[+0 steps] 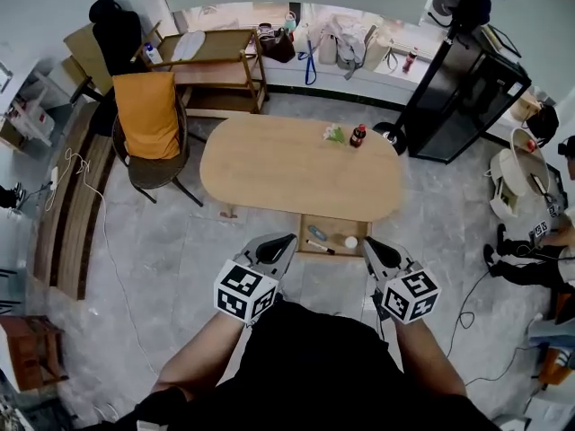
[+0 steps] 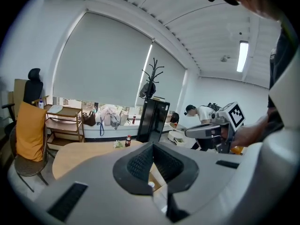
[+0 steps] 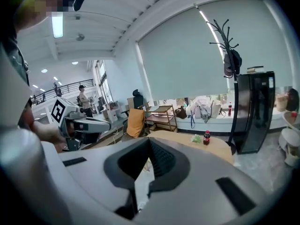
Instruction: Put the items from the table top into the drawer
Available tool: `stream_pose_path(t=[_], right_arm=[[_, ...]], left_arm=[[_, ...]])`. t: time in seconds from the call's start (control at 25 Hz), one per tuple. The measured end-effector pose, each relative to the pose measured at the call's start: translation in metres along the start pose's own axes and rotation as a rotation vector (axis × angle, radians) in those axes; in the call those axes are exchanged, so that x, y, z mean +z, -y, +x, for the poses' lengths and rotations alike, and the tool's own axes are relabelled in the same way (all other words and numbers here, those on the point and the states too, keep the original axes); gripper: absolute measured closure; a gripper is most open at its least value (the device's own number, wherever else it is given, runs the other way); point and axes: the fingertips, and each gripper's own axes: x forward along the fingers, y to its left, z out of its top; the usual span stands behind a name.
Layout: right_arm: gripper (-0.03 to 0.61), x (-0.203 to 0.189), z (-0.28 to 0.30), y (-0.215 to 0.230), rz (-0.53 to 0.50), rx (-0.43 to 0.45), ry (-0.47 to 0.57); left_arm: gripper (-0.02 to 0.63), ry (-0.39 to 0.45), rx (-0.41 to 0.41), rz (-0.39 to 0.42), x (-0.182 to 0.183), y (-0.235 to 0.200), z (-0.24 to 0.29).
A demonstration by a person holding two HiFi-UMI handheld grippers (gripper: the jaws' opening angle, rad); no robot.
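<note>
The oval wooden table [image 1: 287, 182] bears a dark bottle [image 1: 358, 136] just beside a small greenish thing [image 1: 334, 133].

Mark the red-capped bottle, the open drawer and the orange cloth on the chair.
red-capped bottle [image 1: 358, 136], head view, its dark body.
open drawer [image 1: 334, 225], head view, bare floor inside.
orange cloth [image 1: 145, 113], head view, its middle.

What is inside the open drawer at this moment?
The drawer holds a bluish oblong item, a small white round item and a thin dark stick. Its rear runs under the table top, so anything there is hidden.
</note>
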Motion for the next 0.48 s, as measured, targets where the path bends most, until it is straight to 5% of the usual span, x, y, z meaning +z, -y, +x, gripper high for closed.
stream_pose_path(t=[0.48], right_arm=[[0.577,-0.041,-0.146,0.013,-0.039,0.141,0.035]], left_arm=[[0.612,0.06,0.059,-0.038,-0.031,0.157,0.004]])
